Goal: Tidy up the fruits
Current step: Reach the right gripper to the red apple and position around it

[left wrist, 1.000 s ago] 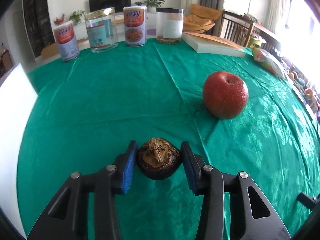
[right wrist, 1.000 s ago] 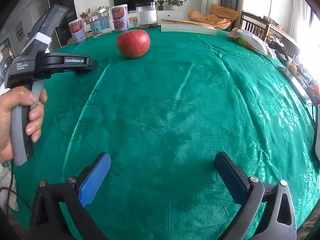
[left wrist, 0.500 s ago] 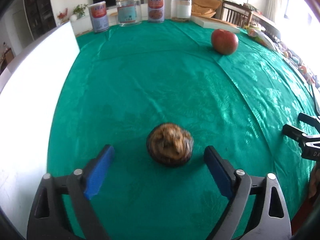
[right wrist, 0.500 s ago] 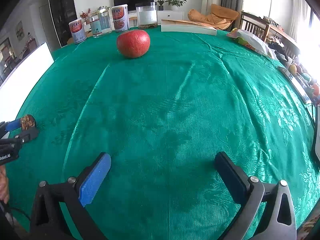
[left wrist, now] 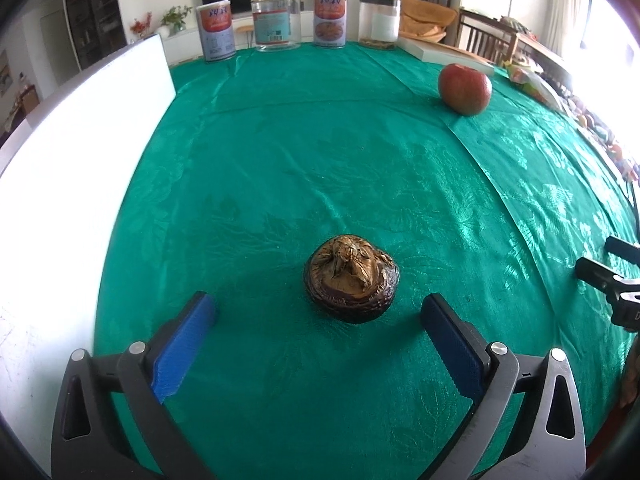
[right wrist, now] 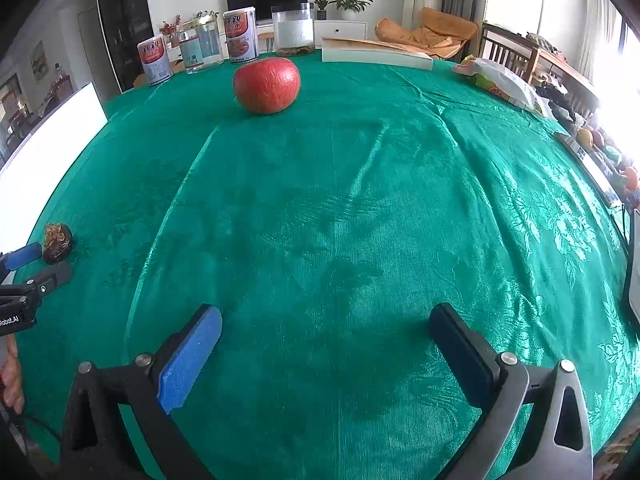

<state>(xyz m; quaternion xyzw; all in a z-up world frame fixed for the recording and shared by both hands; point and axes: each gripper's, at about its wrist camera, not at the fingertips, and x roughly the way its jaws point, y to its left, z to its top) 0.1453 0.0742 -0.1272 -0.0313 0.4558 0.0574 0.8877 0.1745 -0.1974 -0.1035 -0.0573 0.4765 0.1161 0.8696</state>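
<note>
tablecloth (left wrist: 320,152), green and glossy, covers the whole table and fills both views; its sheen suggests fruit may slide on it a little if nudged. a white board (left wrist: 80,152) runs along the cloth from 9 to 11 o'clock in the left wrist view. cans and jars (left wrist: 280,20) stand in a row at 12 o'clock at the far edge, with a flat white box (right wrist: 376,56) at 1 o'clock.

the apple (right wrist: 267,85) sits alone at 11 o'clock in the right wrist view, well apart from both tools. it looks firm, smooth and fairly heavy for a pinch, so the pads should probably close across its widest middle, not near the top where they could slip off.

the left gripper (left wrist: 318,330) is spread wide, holding nothing, its blue pads either side of the small brown fruit (left wrist: 351,278) but not touching it. that fruit rests on the cloth at 6 o'clock, wrinkled dark skin below and a dry papery top. it seems light and a bit soft or brittle, so a gentle squeeze on the lower dark sides looks safest.

the right gripper (right wrist: 326,344) is also spread wide and empty, over bare cloth, with the brown fruit far off at 9 o'clock.
</note>
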